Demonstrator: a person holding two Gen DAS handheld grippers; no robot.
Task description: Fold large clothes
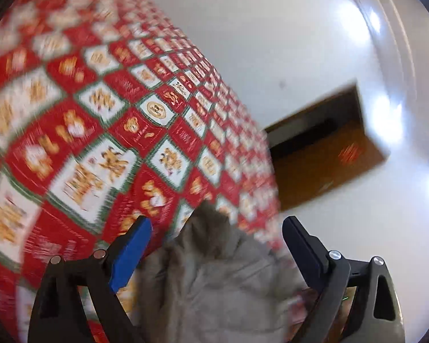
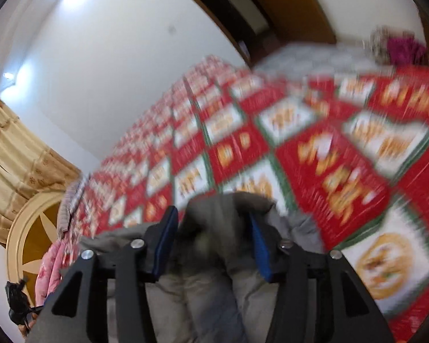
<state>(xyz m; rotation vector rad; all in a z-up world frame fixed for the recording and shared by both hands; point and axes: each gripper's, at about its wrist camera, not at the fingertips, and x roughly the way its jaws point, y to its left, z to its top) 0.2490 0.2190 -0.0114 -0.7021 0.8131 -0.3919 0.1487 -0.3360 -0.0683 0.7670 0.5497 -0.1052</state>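
Overall, room: white walls (image 2: 105,65) are enclosing the space; both views are showing motion blur.
Bed cover: a red, white and green checked cover (image 1: 105,131) with gold motifs is spreading across the bed and filling most of both views (image 2: 329,154).
Door: a brown wooden door (image 1: 329,168) is standing at the far wall, seen past the edge of the bed from the left wrist view.
Curtain: a beige patterned curtain (image 2: 17,154) is hanging at the left edge of the right wrist view.
Headboard: a round cream and brown panel (image 2: 34,237) is standing below the curtain, beside the bed.
Pink fabric: a pink patterned piece (image 2: 50,268) is lying at the bed's edge near the round panel; what it is cannot be told.
Garment: a grey padded garment (image 1: 214,274) is lying on the checked cover, at the near edge of the bed, directly under both tools (image 2: 208,285).
Left gripper (image 1: 216,235): its jaws are standing wide apart, with a peak of grey fabric rising in the gap and touching neither pad. One blue pad (image 1: 131,254) is showing at left.
Right gripper (image 2: 214,243): its jaws are standing partly apart, with a bunched ridge of the grey garment lying between them. Whether the blue pads (image 2: 261,251) are pressing on the fabric cannot be told through the blur.
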